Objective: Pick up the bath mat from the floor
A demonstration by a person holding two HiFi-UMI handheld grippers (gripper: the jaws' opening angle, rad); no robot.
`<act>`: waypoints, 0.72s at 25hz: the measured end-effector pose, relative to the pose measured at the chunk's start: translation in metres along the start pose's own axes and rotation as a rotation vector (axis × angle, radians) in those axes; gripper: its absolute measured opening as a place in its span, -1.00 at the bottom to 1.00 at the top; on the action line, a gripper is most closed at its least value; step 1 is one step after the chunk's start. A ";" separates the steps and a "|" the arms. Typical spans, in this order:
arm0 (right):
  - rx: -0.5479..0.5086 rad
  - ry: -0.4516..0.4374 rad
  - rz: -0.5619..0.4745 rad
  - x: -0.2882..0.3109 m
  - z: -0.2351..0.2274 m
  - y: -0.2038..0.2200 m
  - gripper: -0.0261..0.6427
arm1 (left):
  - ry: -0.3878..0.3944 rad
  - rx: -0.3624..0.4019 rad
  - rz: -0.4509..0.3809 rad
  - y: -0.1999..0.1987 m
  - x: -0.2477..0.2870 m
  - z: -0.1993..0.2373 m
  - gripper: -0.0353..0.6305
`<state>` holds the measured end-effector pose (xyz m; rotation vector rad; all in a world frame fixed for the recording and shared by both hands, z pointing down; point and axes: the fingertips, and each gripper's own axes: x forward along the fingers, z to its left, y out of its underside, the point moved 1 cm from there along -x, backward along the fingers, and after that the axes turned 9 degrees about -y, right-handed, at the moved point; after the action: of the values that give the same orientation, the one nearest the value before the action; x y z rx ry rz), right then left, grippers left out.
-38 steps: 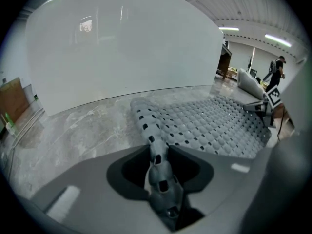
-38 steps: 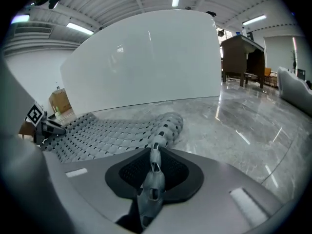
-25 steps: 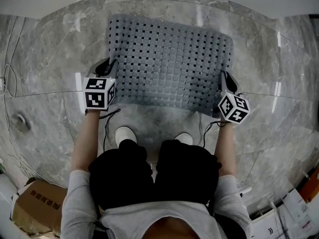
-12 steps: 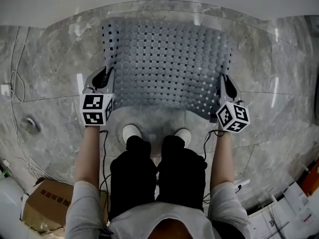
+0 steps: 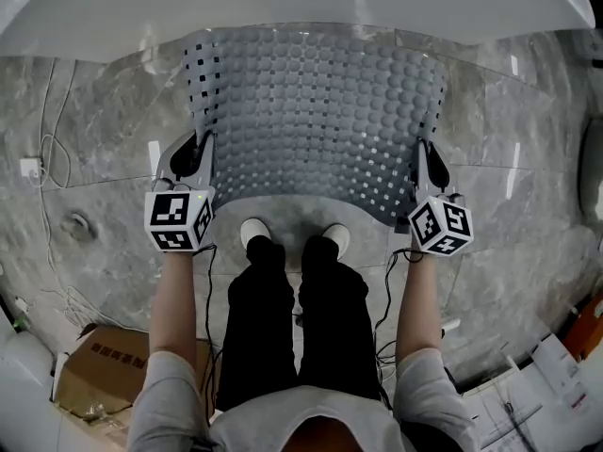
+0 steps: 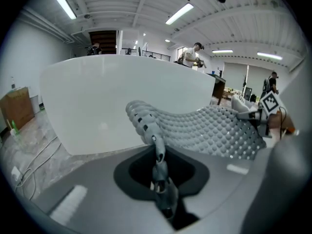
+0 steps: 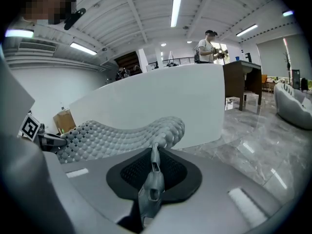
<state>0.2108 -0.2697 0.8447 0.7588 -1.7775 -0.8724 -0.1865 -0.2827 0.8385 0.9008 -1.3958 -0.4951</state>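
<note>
The bath mat (image 5: 316, 111) is grey rubber with rows of holes and round bumps. It hangs stretched between both grippers above the marble floor, in front of my feet. My left gripper (image 5: 200, 147) is shut on the mat's left edge, and my right gripper (image 5: 426, 156) is shut on its right edge. In the left gripper view the mat's (image 6: 209, 130) edge runs down between the closed jaws of the left gripper (image 6: 158, 155). The right gripper view shows the mat (image 7: 117, 133) pinched the same way in the right gripper (image 7: 154, 165).
A white bathtub (image 5: 283, 3) stands just beyond the mat. Cables (image 5: 47, 163) and a floor drain (image 5: 75, 224) lie at the left. A cardboard box (image 5: 89, 375) sits at the lower left, white boxes (image 5: 528, 408) at the lower right. People stand far off.
The mat has come up off the floor with both grippers. Its bumpy side now faces the camera. The legs have straightened, and the bathtub has come into view.
</note>
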 end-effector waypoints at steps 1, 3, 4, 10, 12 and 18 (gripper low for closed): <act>0.000 0.002 -0.002 -0.010 0.004 -0.016 -0.78 | 0.000 -0.012 -0.003 -0.014 -0.013 0.001 -0.76; 0.001 0.003 -0.006 -0.031 0.012 -0.047 -0.78 | -0.004 -0.031 -0.013 -0.044 -0.039 0.001 -0.76; 0.001 0.004 -0.006 -0.042 0.016 -0.063 -0.78 | -0.004 -0.039 -0.018 -0.059 -0.052 0.000 -0.76; -0.001 0.006 -0.006 -0.109 0.040 -0.149 -0.78 | 0.010 -0.038 -0.035 -0.140 -0.131 -0.004 -0.75; 0.001 0.004 -0.012 -0.130 0.054 -0.177 -0.78 | 0.013 -0.040 -0.040 -0.165 -0.157 -0.001 -0.75; -0.001 -0.003 -0.049 -0.182 0.095 -0.254 -0.78 | 0.011 -0.043 -0.077 -0.235 -0.225 0.013 -0.75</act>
<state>0.2078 -0.2409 0.5194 0.8040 -1.7674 -0.9070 -0.1855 -0.2519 0.5140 0.9238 -1.3396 -0.5757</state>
